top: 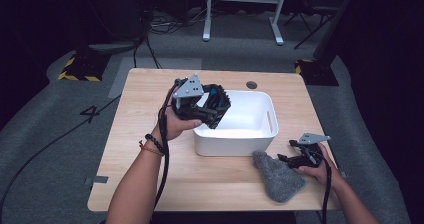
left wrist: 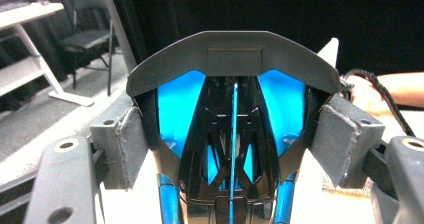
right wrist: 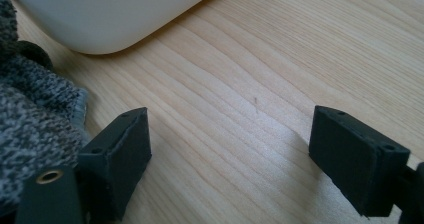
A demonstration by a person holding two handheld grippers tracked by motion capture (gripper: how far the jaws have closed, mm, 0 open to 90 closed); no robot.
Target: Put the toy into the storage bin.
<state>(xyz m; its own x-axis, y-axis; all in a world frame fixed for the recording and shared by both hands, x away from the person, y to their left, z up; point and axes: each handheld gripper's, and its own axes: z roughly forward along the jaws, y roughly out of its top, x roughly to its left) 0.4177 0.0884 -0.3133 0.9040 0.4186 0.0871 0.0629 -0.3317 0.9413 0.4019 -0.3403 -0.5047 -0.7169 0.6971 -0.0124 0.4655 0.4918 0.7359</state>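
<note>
Black and blue, the toy (top: 216, 104) sits squeezed in the left hand-held gripper (top: 207, 109), above the white bin's (top: 260, 134) left rim. Next, it should go in. The right hand-held gripper (right wrist: 230, 159) rests wide open and empty on the worktop (top: 150, 184), beside a grey cloth (top: 277, 176)

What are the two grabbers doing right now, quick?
Left gripper: closed on the black and blue object, held over the white bin.
Right gripper: open, holding nothing, beside the grey cloth.

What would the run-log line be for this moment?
left gripper: shut on black-and-blue object, over white bin | right gripper: open, on table beside grey cloth
</note>
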